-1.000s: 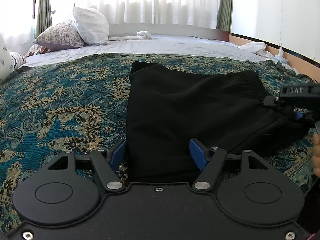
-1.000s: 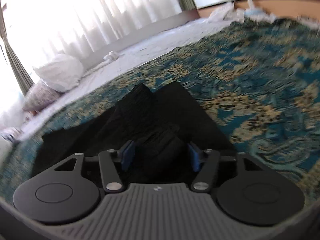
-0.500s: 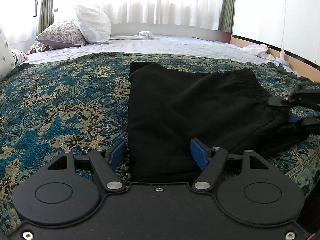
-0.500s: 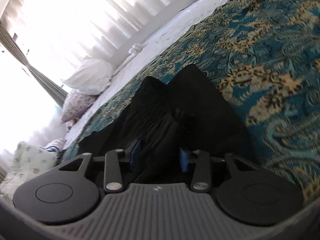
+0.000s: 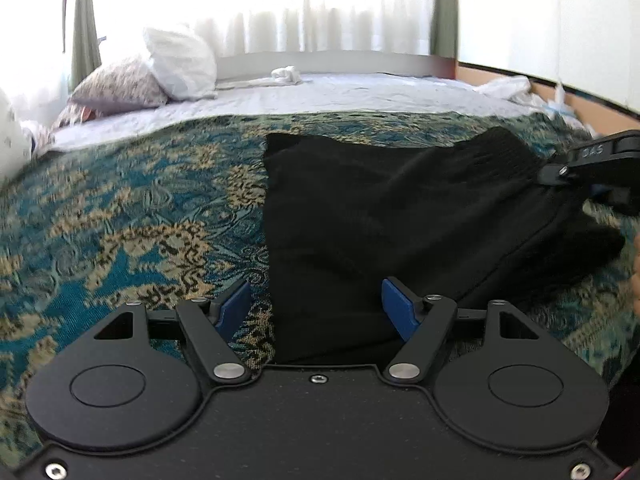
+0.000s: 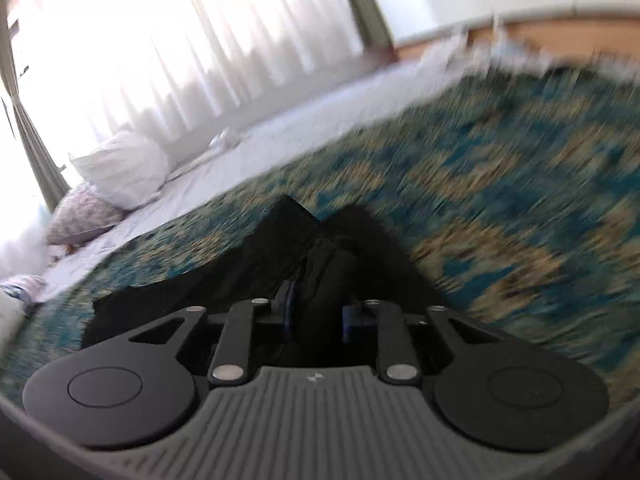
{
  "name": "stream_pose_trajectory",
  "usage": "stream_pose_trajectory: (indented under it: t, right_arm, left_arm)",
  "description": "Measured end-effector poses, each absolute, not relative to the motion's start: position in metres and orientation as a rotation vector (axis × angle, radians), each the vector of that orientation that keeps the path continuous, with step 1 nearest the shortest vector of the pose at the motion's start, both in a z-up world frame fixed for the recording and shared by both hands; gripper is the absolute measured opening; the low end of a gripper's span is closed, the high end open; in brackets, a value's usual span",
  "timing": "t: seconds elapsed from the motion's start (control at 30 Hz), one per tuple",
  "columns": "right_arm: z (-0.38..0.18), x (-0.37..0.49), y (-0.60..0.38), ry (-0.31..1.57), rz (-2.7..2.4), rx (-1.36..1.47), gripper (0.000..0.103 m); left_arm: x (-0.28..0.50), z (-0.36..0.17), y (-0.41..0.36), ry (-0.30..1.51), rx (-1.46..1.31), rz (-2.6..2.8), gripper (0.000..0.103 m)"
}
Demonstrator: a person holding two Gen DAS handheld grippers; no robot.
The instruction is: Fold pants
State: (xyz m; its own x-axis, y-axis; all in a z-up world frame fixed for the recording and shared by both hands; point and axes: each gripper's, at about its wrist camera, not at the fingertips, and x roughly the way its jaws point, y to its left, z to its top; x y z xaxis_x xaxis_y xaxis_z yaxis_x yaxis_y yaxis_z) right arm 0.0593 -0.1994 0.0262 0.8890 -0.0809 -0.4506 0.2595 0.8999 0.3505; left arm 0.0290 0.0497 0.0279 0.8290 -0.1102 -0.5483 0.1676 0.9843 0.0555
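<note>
We saw the black pants (image 5: 384, 220) lying mid-frame on the patterned bedspread (image 5: 132, 220), long axis running left-right. The left gripper (image 5: 316, 308) stood spread over their near edge; the right gripper (image 6: 318, 316) pinched bunched fabric.

Sunlit white curtains (image 5: 320, 20) behind a bed (image 5: 340, 92) with teal patterned bedspread (image 5: 132, 216), two pillows (image 5: 176, 62).

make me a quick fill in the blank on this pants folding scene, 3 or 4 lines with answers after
1. The pants are ____ in color.
2. The right gripper is shut on a bunched fold of the ____.
3. The left gripper has its jaws ____, one on each side of the pants' near corner.
4. The pants lie on a patterned ____ bedspread.

Missing words: black; pants; open; teal and gold
</note>
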Motion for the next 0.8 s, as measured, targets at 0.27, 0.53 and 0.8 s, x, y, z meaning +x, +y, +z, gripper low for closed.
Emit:
stream_pose_trajectory:
  t: [0.27, 0.53, 0.8]
  right_arm:
    - [0.008, 0.044, -0.211, 0.445, -0.233, 0.344, 0.029]
    - [0.002, 0.043, -0.195, 0.421, -0.306, 0.160, 0.041]
    - [0.000, 0.033, -0.213, 0.428, -0.297, 0.184, 0.078]
  left_arm:
    - [0.026, 0.026, 0.048, 0.588, 0.087, -0.174, 0.072]
    - [0.023, 0.025, 0.049, 0.595, 0.073, -0.187, 0.072]
    - [0.013, 0.025, 0.055, 0.600, 0.085, -0.192, 0.074]
